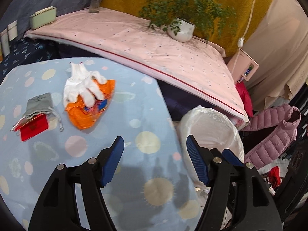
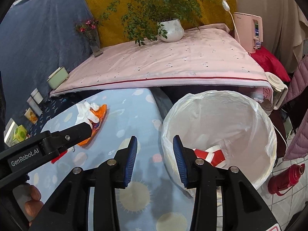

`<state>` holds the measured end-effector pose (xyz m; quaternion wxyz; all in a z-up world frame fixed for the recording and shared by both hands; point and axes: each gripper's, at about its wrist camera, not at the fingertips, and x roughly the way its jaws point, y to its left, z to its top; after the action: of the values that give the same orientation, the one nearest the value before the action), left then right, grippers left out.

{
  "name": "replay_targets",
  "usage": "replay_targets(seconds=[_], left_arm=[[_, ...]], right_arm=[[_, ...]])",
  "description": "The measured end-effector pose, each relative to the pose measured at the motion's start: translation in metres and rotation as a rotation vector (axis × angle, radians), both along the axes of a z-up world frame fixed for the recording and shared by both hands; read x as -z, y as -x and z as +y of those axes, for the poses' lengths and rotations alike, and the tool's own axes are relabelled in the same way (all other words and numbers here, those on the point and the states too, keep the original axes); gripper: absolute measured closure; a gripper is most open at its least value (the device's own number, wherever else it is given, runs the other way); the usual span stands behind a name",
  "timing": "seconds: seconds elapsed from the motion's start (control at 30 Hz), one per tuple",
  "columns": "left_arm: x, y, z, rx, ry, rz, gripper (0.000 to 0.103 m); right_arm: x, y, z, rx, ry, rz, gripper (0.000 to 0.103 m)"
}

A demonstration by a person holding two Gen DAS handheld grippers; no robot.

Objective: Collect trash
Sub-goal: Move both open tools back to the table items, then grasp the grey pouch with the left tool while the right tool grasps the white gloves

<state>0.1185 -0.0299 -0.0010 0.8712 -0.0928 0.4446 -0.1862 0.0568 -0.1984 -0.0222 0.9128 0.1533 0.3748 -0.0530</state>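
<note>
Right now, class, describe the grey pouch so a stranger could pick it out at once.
Find the blue planet-print table. Left of the orange wrapper and white glove lies the grey pouch, overlapping a red packet. It alone is grey cloth with a drawstring.

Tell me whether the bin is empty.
Not empty. The right wrist view shows a red-and-white wrapper lying inside the white-lined bin; the rest of the liner looks bare.
</note>
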Motion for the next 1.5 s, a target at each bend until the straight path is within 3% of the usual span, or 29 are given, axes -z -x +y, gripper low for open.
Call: replay_targets(seconds=[0.6, 0.93, 1.33, 1.5], left_arm=[[0.023, -0.028, 0.133, -0.254, 0.032, 0.065, 0.031], [0.039, -0.067, 0.204, -0.386, 0.028, 0.110, 0.031], [0.074, -0.129, 0.226, -0.411, 0.057, 0.223, 0.032], [0.090, -0.135, 0.224, -0.395, 0.072, 0.262, 0.043]], right_arm=[[0.009, -0.043, 0.096, -0.182, 0.038, 0.039, 0.061], [0.015, -0.103, 0.152, -0.281, 0.021, 0.054, 0.061], [0.046, -0.186, 0.211, -0.363, 0.056, 0.104, 0.061], [0.070, -0.202, 0.214, -0.366, 0.069, 0.144, 0.065]])
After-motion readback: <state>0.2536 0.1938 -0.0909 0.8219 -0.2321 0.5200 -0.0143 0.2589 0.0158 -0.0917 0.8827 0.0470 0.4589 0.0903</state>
